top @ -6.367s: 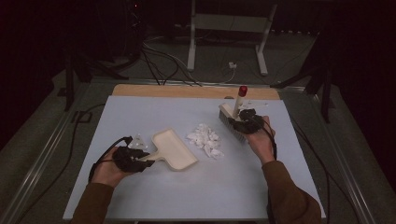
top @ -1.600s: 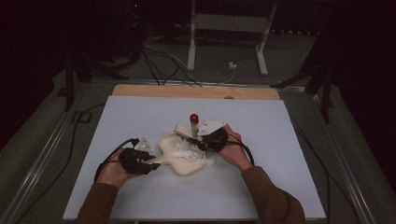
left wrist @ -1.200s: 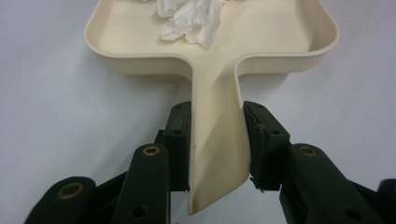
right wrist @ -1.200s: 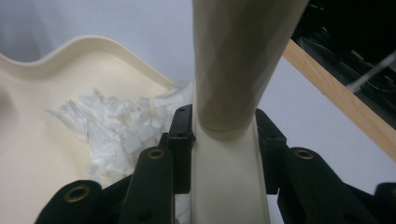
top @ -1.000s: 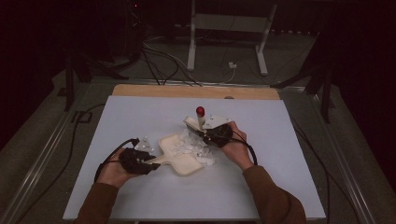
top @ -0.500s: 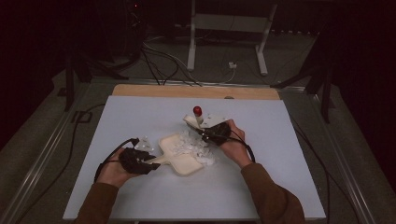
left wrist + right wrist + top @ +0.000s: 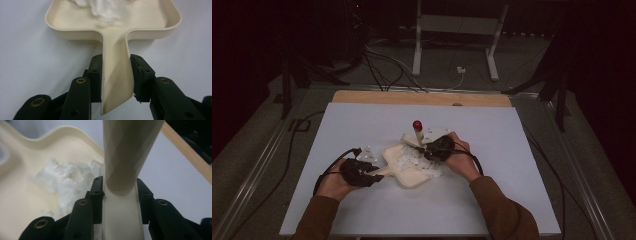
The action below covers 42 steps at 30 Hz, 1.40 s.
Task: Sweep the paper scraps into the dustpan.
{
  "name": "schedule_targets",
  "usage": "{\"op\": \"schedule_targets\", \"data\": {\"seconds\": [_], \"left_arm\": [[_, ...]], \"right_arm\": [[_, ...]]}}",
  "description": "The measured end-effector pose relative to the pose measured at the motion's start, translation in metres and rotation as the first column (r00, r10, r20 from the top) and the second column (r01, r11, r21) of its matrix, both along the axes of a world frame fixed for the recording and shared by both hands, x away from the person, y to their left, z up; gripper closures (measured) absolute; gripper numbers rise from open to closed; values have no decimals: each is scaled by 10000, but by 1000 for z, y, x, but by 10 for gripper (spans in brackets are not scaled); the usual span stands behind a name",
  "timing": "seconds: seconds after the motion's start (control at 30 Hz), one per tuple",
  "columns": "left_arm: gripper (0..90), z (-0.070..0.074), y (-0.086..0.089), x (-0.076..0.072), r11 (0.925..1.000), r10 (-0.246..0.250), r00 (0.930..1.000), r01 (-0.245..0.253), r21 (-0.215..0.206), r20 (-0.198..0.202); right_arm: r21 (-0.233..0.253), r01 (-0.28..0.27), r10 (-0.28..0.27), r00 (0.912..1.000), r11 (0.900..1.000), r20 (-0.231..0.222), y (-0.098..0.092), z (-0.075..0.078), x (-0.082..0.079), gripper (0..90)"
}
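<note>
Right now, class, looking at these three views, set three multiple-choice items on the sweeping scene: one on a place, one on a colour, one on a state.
1. Where do the white scraps lie?
A. in the dustpan
B. on the floor
C. on the wooden strip

2. What colour is the tip of the brush handle?
A. green
B. red
C. blue

3. How is the left gripper?
A. open above the table
B. shut on the dustpan's handle
C. shut on a cable

Answers: 1 A, scraps sit inside the cream dustpan. 2 B, the high view shows a red knob. 3 B, both jaws press the handle's sides.
</note>
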<state>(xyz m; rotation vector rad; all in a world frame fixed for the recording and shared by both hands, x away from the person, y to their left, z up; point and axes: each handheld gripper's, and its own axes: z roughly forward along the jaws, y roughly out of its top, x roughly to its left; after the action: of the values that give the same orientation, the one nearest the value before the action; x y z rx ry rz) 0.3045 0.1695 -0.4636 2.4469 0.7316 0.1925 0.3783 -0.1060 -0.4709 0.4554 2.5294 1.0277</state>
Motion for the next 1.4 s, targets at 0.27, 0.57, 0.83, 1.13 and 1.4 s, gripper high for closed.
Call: {"op": "schedule_targets", "data": {"seconds": [0.27, 0.57, 0.83, 1.13, 1.4], "left_arm": [[658, 0, 0, 0, 10000, 13, 10000, -13, 12, 11], [658, 0, -1, 0, 10000, -24, 10000, 24, 11, -26], [658, 0, 0, -2, 9999, -121, 9999, 121, 15, -56], [658, -2, 2, -5, 9998, -192, 9998, 192, -21, -110], [658, -2, 4, -9, 9996, -265, 9995, 264, -53, -148]], "right_arm": [[696, -937, 966, 9945, 9932, -401, 3, 5, -7, 669], [806, 495, -489, 9988, 9955, -88, 0, 7, -1, 669], [674, 1635, -1633, 9865, 9842, -93, -8, 8, 3, 669], [110, 2816, -2815, 9595, 9595, -86, -20, 13, 1, 669], [-129, 3484, -3486, 9372, 9372, -142, -29, 16, -6, 669]]}}
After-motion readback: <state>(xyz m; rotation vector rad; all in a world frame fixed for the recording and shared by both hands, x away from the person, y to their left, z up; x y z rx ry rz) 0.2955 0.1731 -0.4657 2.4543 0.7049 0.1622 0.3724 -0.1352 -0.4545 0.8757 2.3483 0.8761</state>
